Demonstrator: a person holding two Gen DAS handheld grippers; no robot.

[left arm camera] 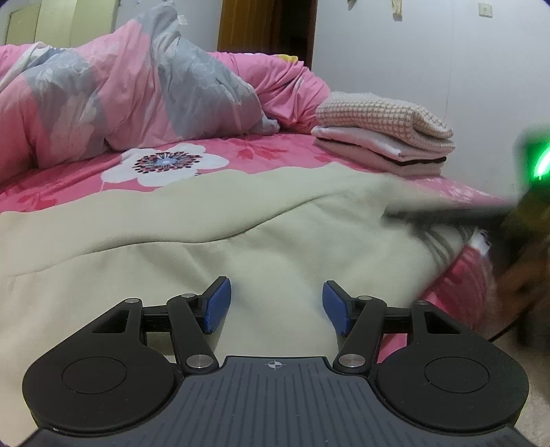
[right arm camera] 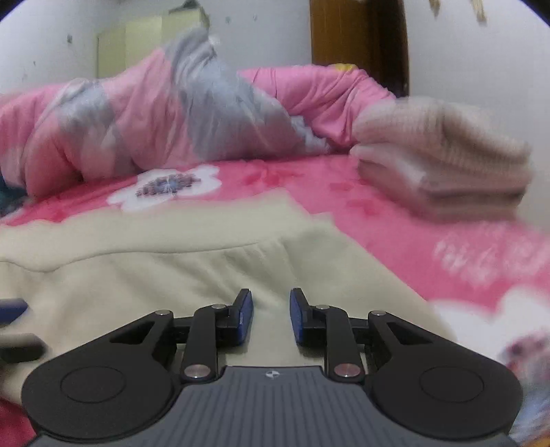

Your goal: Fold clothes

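A cream garment (left arm camera: 192, 227) lies spread on the pink floral bed sheet (left arm camera: 261, 151), filling the near half of both views. My left gripper (left arm camera: 276, 307) hovers low over the cloth, open, with nothing between its blue pads. My right gripper (right arm camera: 271, 316) is over the same cream garment (right arm camera: 165, 268) near its right edge, open with a narrower gap and empty. The right gripper shows as a dark blur with a green light (left arm camera: 539, 165) at the right edge of the left wrist view. A blurred part of the left gripper (right arm camera: 13, 326) shows at the left edge of the right wrist view.
A stack of folded clothes (left arm camera: 381, 134) with a waffle-knit piece on top sits at the bed's far right, near the wall. A bunched pink and grey quilt (left arm camera: 130, 93) lies across the back of the bed. A wooden door (left arm camera: 268, 27) stands behind.
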